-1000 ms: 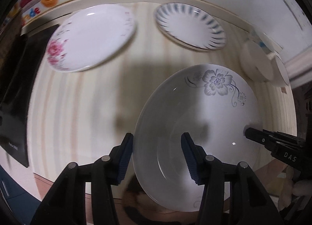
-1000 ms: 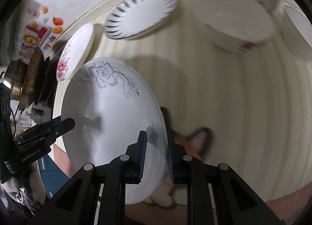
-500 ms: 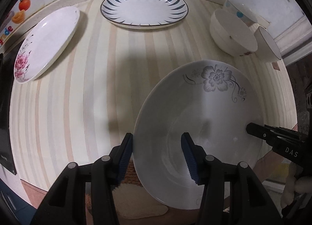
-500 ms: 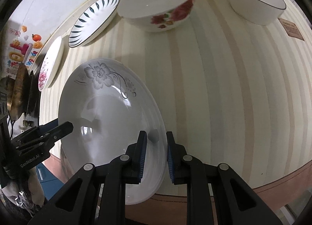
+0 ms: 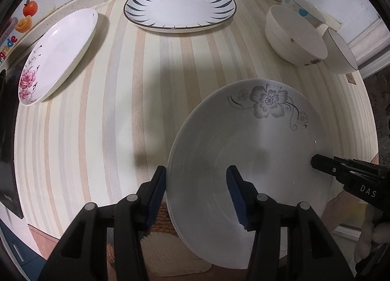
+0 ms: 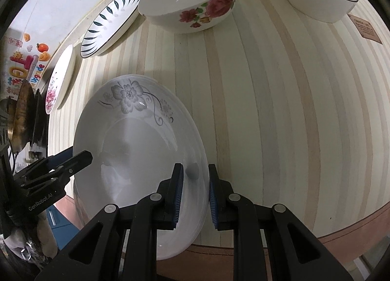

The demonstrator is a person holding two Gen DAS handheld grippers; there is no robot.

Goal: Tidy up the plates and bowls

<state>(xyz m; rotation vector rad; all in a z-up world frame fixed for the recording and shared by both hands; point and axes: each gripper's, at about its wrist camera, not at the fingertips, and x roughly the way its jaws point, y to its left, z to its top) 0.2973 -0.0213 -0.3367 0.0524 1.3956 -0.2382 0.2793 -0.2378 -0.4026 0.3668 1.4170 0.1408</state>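
Left gripper: jaws part open, straddling the grey-flowered plate's rim.
Right gripper: nearly closed, clamping the opposite rim.
Plate: over the counter's near edge.

Glossy ceramic plate, matt wood-grain tabletop

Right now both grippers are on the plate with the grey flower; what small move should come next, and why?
Probably lower the grey-flower plate until it rests flat on the striped table. Both the left gripper and the right gripper have jaws straddling its rim, and its near edge overhangs the table's front edge.
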